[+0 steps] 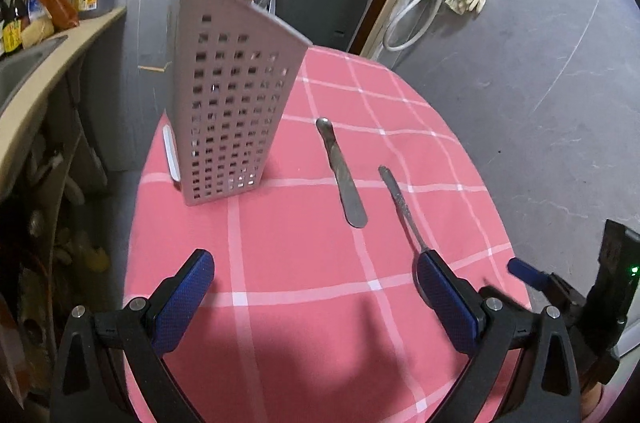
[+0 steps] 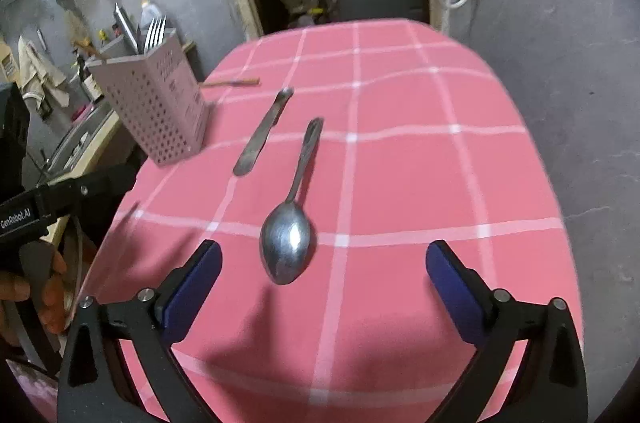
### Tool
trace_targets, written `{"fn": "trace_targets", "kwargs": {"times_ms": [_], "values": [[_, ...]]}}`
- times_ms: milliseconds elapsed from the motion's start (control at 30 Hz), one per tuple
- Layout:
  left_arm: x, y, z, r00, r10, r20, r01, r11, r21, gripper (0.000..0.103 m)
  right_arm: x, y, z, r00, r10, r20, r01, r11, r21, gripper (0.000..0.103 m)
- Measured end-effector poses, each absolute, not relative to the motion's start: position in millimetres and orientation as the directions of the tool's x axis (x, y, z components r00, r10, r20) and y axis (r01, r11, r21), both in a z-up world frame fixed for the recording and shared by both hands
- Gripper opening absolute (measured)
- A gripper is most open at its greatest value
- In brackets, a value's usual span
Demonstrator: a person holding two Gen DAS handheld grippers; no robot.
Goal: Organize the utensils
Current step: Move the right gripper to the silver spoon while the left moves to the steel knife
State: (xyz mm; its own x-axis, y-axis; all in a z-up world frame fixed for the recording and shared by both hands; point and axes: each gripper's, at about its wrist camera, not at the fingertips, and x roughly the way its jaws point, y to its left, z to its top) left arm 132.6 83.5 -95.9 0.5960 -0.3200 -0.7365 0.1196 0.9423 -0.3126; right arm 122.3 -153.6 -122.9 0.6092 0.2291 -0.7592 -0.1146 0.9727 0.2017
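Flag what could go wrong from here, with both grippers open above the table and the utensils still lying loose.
1. The spoon and the butter knife lie flat on the tablecloth, so the right gripper may pinch cloth or slip off thin metal.
2. The utensil holder stands near the table's edge and is tall; a bump while inserting could tip it.
3. The left gripper hangs close to the spoon, so the two grippers may collide.

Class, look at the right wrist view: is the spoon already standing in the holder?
No, the spoon lies flat on the tablecloth, apart from the holder.
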Motion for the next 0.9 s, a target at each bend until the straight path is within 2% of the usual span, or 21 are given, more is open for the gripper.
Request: {"fn": "trace_targets", "kwargs": {"times_ms": [67, 167, 333, 567, 667, 833, 900], "values": [[133.9, 82.4, -100.1, 0.593, -0.319, -0.740, 0.119, 0.943, -0.311, 0.102, 129.8, -148.3, -127.6, 0.583, 0.243, -0.775, -0.139, 0.970, 0.200, 0.085], [138.5, 79.6, -105.6, 0.582, -0.326, -0.744, 0.119, 0.940, -0.319, 0.098, 143.3, -140.8, -135.8, 0.551, 0.262, -0.793, -0.167, 0.965, 0.202, 0.077], [147.6, 74.6, -113.9, 0.566, -0.348, -0.747, 0.113, 0.931, -0.348, 0.085, 160.4, -131.6, -145.8, 0.512, 0.265, -0.817, -0.197, 0.962, 0.188, 0.060], [156.9, 64.0, -122.8, 0.547, -0.367, -0.752, 0.098, 0.921, -0.378, 0.076, 180.0, -137.2, -148.2, 0.497, 0.231, -0.836, -0.197, 0.969, 0.150, 0.056], [161.2, 55.9, -127.1, 0.534, -0.376, -0.758, 0.096, 0.917, -0.387, 0.068, 192.2, -144.7, -149.3, 0.495, 0.220, -0.841, -0.196, 0.971, 0.138, 0.045], [173.0, 40.6, -134.0, 0.514, -0.367, -0.775, 0.066, 0.918, -0.391, 0.056, 213.6, -162.0, -149.4, 0.478, 0.241, -0.845, -0.209, 0.965, 0.157, 0.040], [176.4, 35.4, -135.9, 0.511, -0.358, -0.781, 0.052, 0.920, -0.388, 0.055, 223.8, -167.5, -147.3, 0.462, 0.263, -0.847, -0.234, 0.957, 0.170, 0.040]]}}
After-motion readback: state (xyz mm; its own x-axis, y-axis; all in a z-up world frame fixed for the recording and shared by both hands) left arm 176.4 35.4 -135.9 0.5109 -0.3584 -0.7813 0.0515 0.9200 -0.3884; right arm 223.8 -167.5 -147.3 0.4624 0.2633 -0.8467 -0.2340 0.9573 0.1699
